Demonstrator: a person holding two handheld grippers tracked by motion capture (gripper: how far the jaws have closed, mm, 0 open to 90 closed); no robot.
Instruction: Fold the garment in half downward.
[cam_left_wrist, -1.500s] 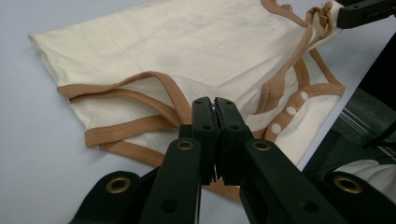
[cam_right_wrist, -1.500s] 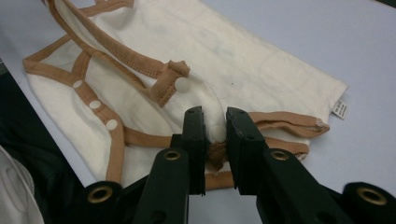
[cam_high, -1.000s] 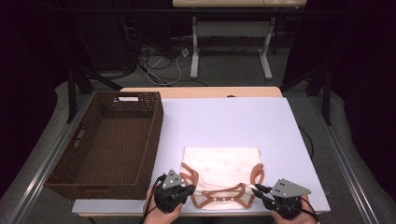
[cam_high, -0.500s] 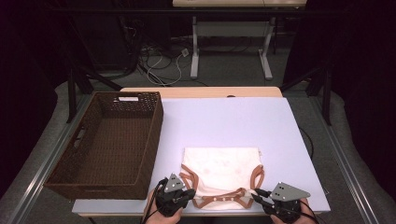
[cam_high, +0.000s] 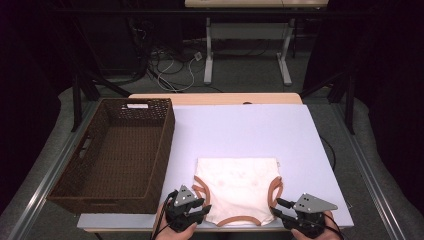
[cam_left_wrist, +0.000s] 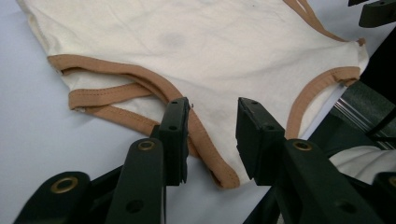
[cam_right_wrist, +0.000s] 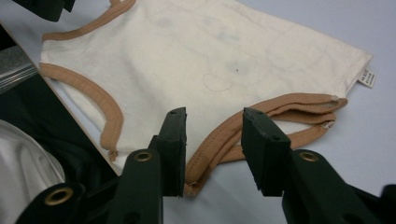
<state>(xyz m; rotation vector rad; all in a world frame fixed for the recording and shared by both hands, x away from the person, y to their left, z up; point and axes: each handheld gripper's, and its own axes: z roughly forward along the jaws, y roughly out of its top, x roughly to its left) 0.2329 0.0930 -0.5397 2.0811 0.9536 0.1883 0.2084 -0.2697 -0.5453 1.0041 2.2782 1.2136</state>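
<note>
Jaws parted at both near corners of the top.
Left gripper released at 7 o'clock, right gripper released at 5; top flat by table's near edge, basket at 9. Best pinched on trim, evenly.

Both tongs lower, nearer table edge.

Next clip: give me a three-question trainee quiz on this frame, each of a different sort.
1. True or false: the left gripper is shut on the cream garment with tan trim.
2. What stands left of the garment? A) brown woven basket B) metal bowl C) cardboard box
3. Fill in: the right gripper has its jaws ____ over the garment's trimmed corner.

Key: 1 false, its jaws are apart; 2 A; 3 open.
</note>
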